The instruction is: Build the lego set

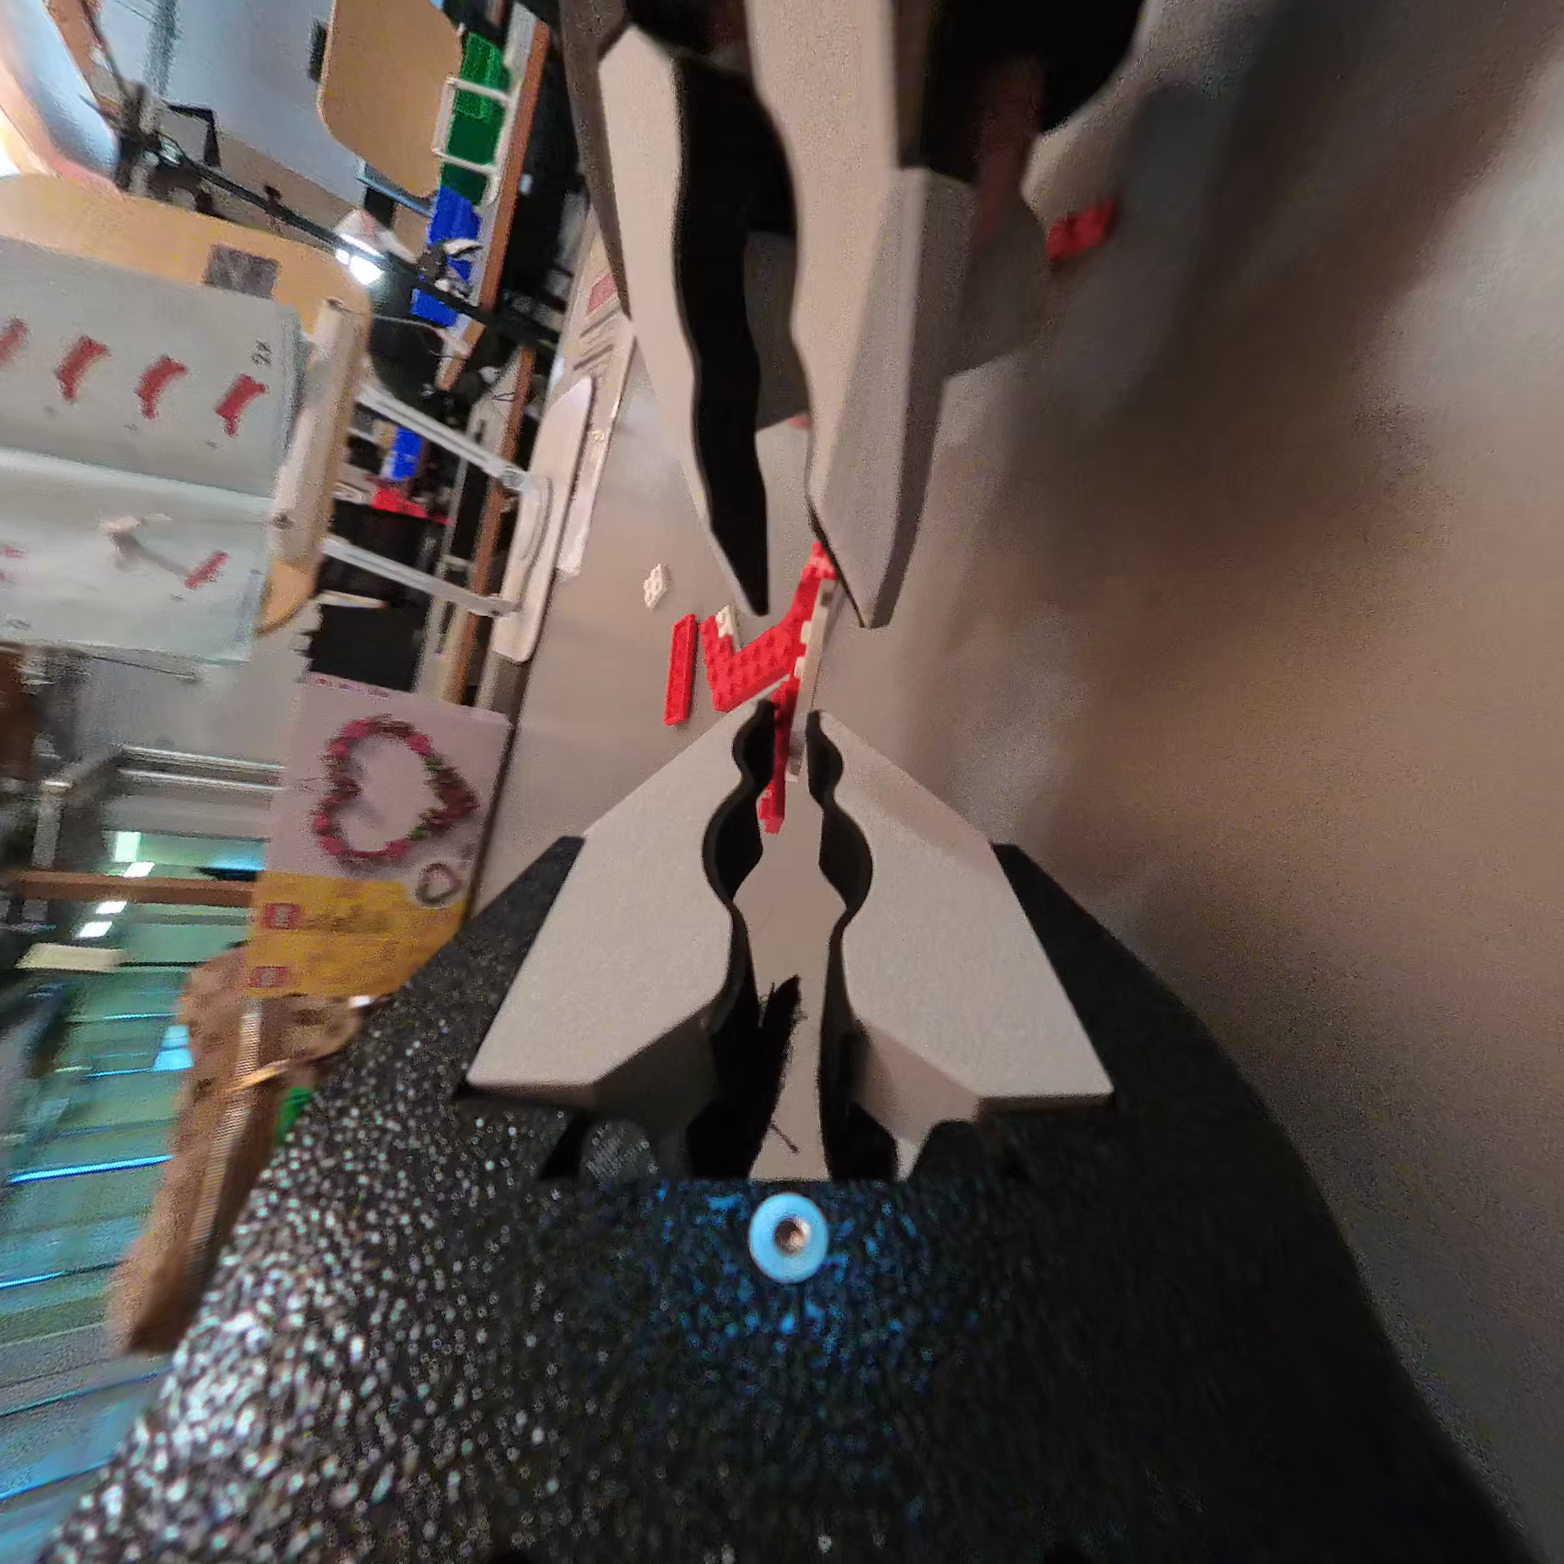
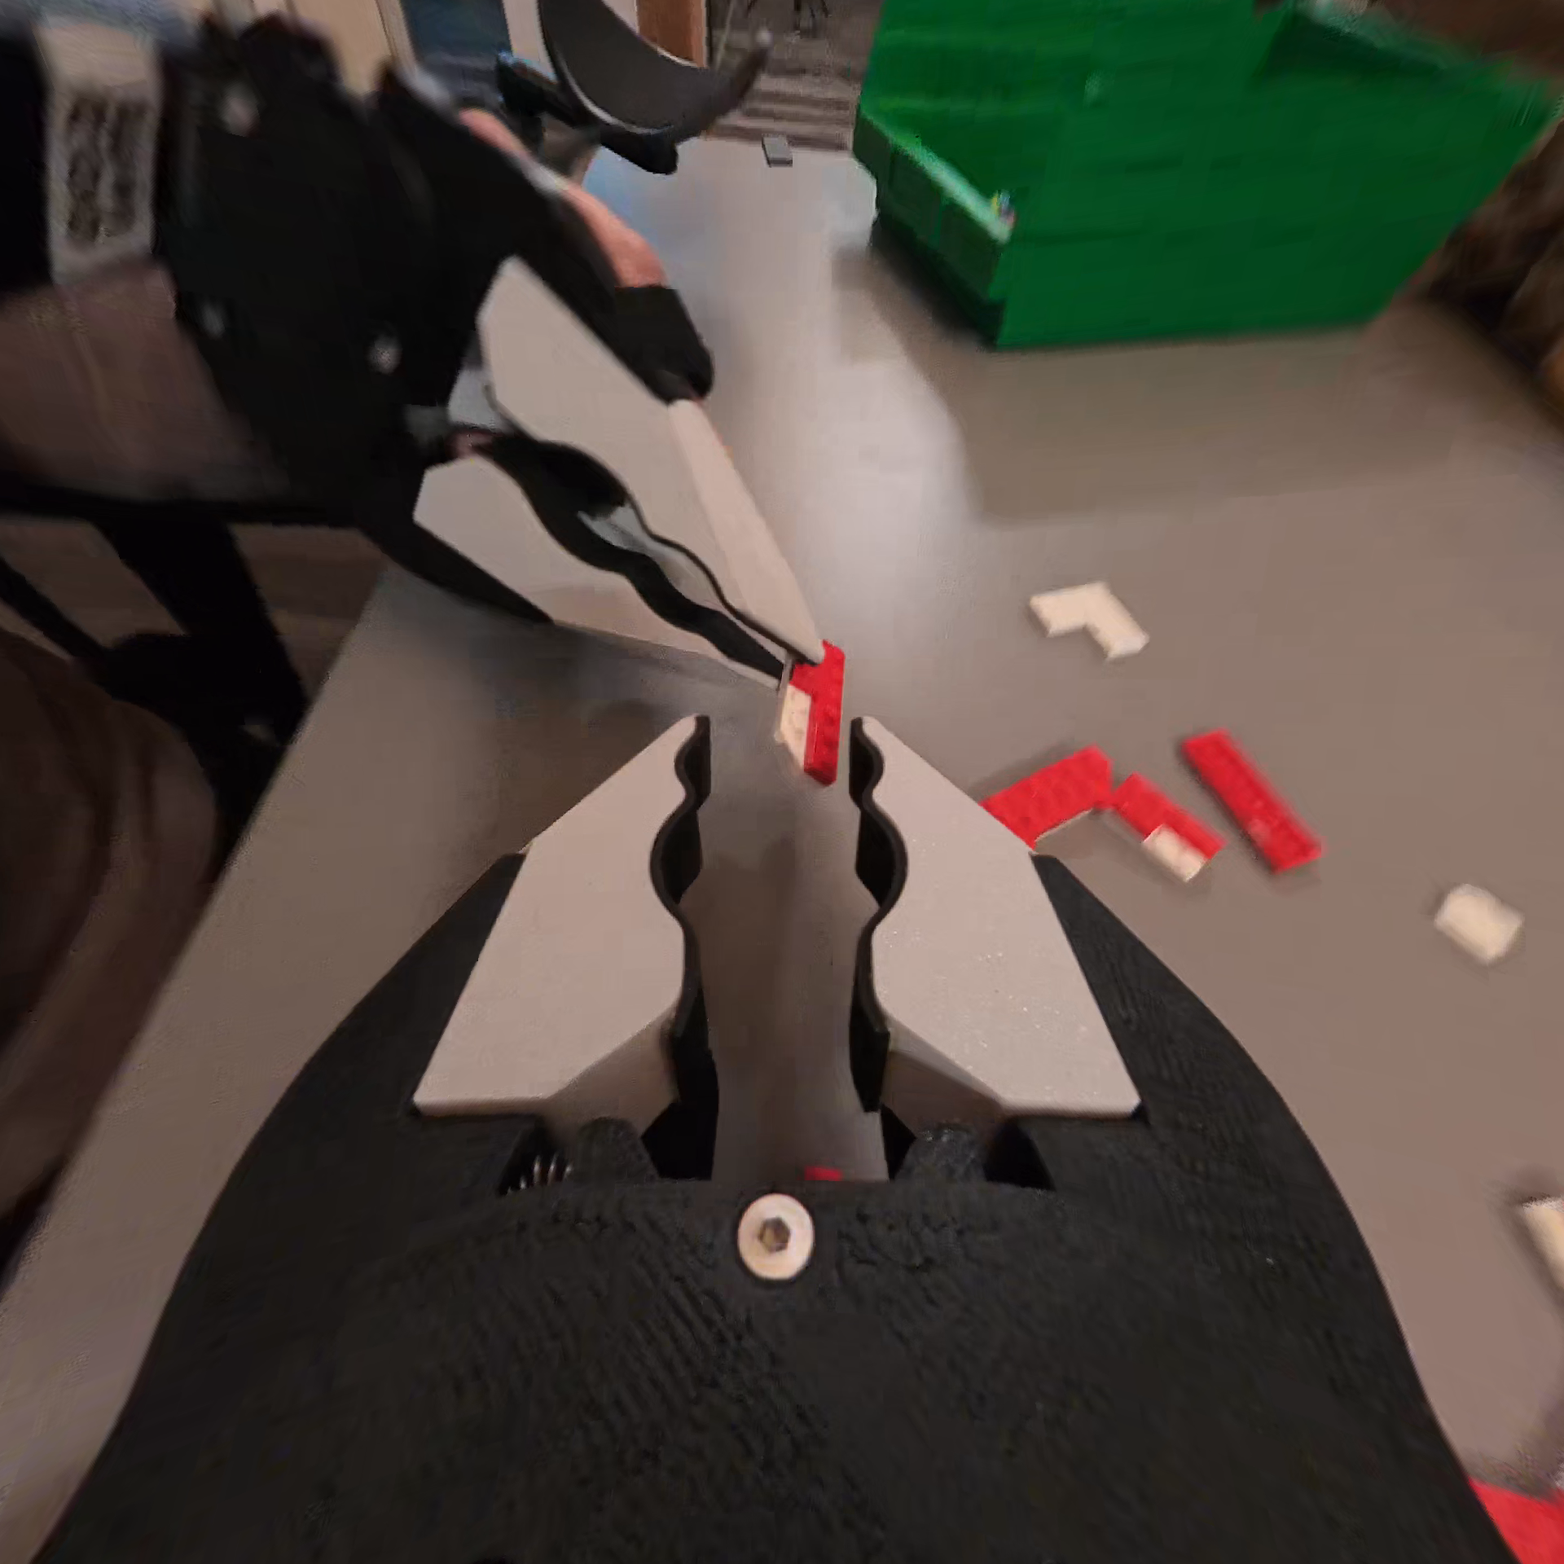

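While left claw [image 2: 783, 664] pinches red-and-white lego piece [image 2: 817, 719] | right claw [image 2: 774, 732] spread

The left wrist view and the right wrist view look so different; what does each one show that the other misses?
Only the left wrist view shows the box with a heart picture and shelving behind the table. Only the right wrist view shows the green bin, a white L-shaped piece and a white square piece. Both show the small red and white assembly pinched in the left tool, the open right tool close to it, and the loose long red plate on the grey table.
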`<move>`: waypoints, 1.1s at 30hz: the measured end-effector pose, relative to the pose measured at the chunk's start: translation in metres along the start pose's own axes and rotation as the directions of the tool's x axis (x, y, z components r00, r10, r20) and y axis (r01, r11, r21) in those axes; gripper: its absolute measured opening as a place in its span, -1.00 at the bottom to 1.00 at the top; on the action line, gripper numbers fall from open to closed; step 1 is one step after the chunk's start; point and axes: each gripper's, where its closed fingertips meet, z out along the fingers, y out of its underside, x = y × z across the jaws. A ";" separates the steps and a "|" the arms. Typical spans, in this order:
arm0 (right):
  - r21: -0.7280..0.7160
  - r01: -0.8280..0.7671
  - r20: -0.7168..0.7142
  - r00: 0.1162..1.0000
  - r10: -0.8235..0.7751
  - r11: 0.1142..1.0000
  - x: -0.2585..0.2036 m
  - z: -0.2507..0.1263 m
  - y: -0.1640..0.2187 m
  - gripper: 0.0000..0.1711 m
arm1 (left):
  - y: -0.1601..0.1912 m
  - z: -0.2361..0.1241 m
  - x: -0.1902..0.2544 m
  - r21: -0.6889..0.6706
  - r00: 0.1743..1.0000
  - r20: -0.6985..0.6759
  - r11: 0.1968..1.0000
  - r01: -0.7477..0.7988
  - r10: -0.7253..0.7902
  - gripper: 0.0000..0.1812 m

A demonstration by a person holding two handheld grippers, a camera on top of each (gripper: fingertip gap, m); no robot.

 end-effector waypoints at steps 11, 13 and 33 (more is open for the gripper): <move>-0.068 0.495 -0.134 0.856 -0.499 0.866 -0.010 0.006 -0.005 -0.82 | -0.016 -0.012 0.005 0.144 0.943 -0.211 0.946 0.291 -0.258 -0.94; -0.065 0.498 -0.129 0.855 -0.502 0.865 -0.011 0.005 -0.005 -0.90 | -0.017 -0.012 0.008 0.146 0.936 -0.236 0.942 0.301 -0.262 -0.94; -0.114 0.439 -0.056 0.893 -0.447 0.891 -0.016 0.005 0.000 -0.93 | -0.018 -0.012 0.014 0.162 0.938 -0.247 0.944 0.288 -0.243 -0.93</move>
